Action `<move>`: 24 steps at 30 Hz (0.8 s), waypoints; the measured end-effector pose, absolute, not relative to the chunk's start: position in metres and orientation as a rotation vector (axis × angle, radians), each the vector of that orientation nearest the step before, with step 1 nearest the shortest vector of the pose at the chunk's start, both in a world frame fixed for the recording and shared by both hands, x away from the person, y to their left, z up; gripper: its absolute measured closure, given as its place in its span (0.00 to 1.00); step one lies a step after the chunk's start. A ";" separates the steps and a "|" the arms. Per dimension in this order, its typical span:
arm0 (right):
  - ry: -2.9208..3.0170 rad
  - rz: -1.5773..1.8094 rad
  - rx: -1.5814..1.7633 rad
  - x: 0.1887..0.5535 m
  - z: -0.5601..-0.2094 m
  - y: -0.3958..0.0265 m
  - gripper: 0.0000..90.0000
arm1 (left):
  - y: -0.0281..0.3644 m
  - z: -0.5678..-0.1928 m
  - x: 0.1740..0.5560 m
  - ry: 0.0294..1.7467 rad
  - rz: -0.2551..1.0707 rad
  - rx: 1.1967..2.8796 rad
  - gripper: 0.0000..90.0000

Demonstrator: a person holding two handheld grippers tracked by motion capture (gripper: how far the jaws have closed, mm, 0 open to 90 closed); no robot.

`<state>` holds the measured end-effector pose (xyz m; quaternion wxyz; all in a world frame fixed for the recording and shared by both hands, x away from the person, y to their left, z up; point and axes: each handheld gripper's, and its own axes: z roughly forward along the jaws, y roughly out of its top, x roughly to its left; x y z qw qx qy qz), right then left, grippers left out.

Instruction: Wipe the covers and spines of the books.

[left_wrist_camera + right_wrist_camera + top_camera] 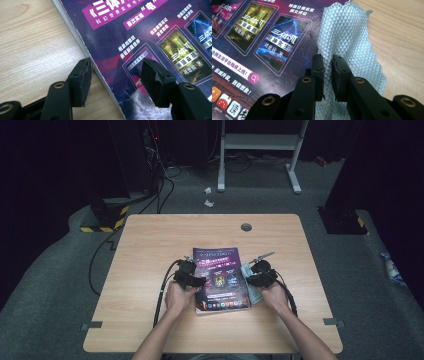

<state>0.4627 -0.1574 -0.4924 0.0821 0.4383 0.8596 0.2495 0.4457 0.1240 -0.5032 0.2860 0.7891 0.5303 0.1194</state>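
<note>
Between right gripper (327, 75) jaws, pale cloth (347, 37) (pinched), overlapping magazine (262, 37)

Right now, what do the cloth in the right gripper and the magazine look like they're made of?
Cloth: pale blue woven fabric, likely microfibre, judging by its diamond-waffle texture and wavy cut edge. Magazine: paper with a coated, slightly glossy printed cover; thin page edges show along its side.

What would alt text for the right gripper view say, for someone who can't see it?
Two black jaws of the right gripper pinch a fold of pale blue, diamond-textured cloth. The cloth lies over the right edge of a purple magazine printed with Chinese text and book covers, on a light wooden table.
</note>
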 end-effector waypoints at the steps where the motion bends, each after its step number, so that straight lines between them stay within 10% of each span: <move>1: 2.565 0.741 1.307 0.462 -0.492 -0.157 0.89 | 0.124 -0.503 0.445 1.421 0.322 2.104 0.46; 24: 2.612 0.747 1.250 0.429 -0.492 -0.163 0.90 | 0.122 -0.503 0.444 1.420 0.339 2.112 0.49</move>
